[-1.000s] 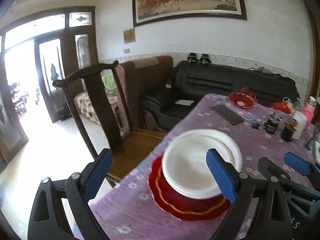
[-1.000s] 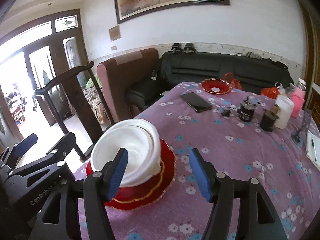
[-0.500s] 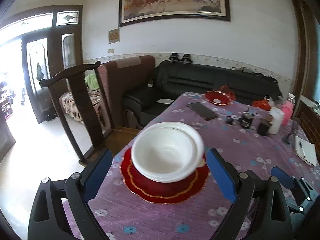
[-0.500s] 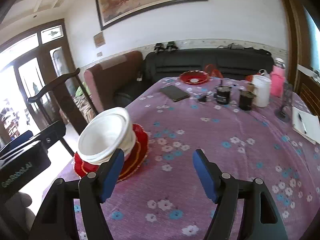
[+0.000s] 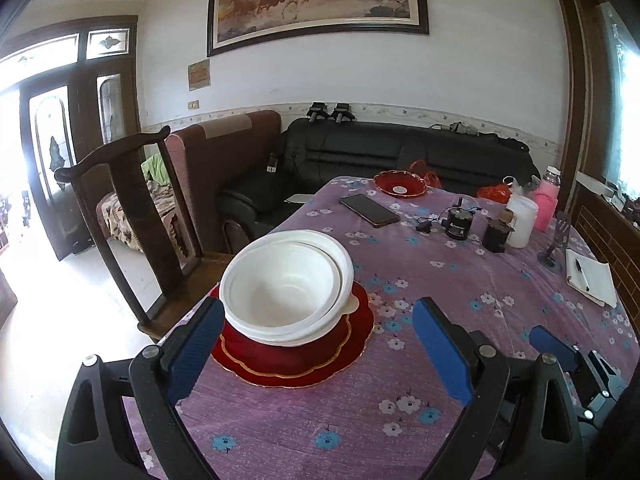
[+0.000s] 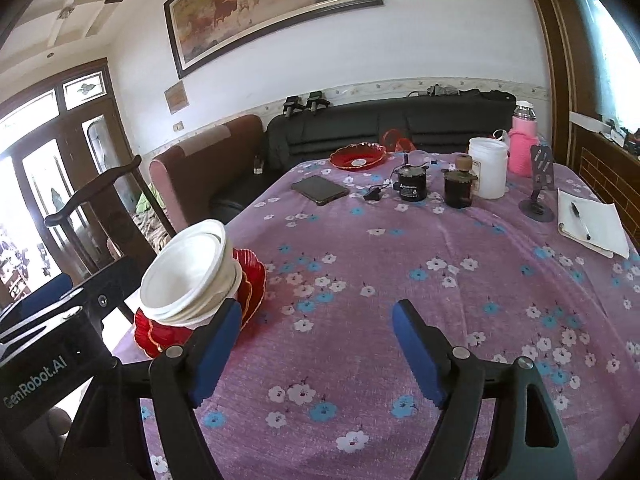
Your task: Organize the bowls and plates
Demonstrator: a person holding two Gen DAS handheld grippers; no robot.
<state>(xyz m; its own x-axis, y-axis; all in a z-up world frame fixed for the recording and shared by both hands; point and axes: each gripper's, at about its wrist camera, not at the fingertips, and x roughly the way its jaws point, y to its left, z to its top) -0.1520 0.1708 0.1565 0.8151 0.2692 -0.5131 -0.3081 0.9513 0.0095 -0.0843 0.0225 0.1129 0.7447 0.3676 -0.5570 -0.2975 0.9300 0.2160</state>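
A stack of white bowls (image 5: 286, 286) sits on a red gold-rimmed plate (image 5: 296, 354) at the near left edge of the purple floral table. My left gripper (image 5: 318, 348) is open and empty, just in front of the plate. My right gripper (image 6: 316, 354) is open and empty over the cloth, to the right of the bowls (image 6: 188, 272) and the plate (image 6: 250, 280). A second red plate (image 5: 400, 184) lies at the table's far end; it also shows in the right wrist view (image 6: 358, 155).
A phone (image 6: 319, 189), two dark jars (image 6: 412, 182), a white tub (image 6: 487, 167), a pink bottle (image 6: 523, 142), a phone stand (image 6: 538, 184) and a notepad with pen (image 6: 588, 228) are on the far and right table. A wooden chair (image 5: 132, 216) stands left.
Both grippers have drawn back from the bowl stack, which now looks smaller and farther. The right gripper has swung right, over the open cloth.
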